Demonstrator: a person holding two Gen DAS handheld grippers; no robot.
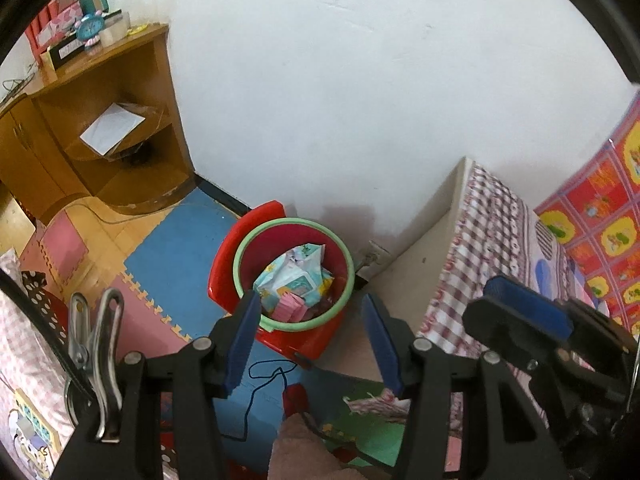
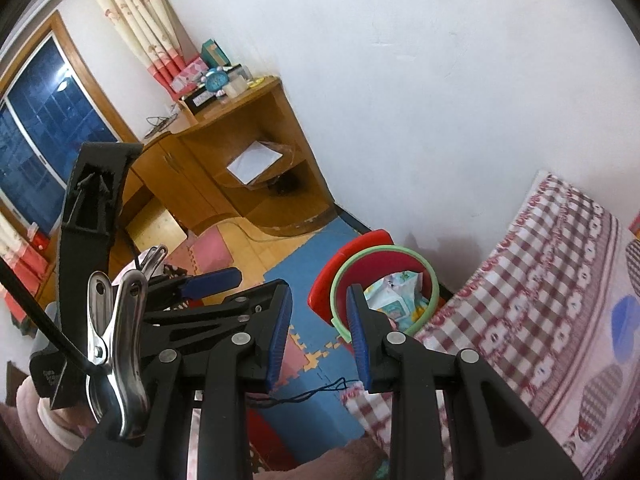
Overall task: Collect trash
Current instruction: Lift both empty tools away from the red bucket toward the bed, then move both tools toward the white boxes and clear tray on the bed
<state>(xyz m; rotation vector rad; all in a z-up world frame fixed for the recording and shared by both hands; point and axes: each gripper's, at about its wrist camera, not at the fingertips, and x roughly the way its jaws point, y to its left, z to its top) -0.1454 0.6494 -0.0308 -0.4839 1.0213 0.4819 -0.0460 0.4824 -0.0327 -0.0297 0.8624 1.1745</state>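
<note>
Both tools, left (image 1: 314,340) and right (image 2: 320,334), hang open and empty; the full bin (image 1: 294,276) could spill if knocked.

Two hand-held grippers hang side by side, both angled downward. The left gripper (image 1: 314,338) points steeply down, its blue-padded jaws standing well apart with nothing between them. The right gripper (image 2: 318,334) tilts more gently, its jaws set closer together, a clear gap between the pads and nothing held. Each gripper shows at the edge of the other's view: the right one low at the right side, the left one at the left.
</note>
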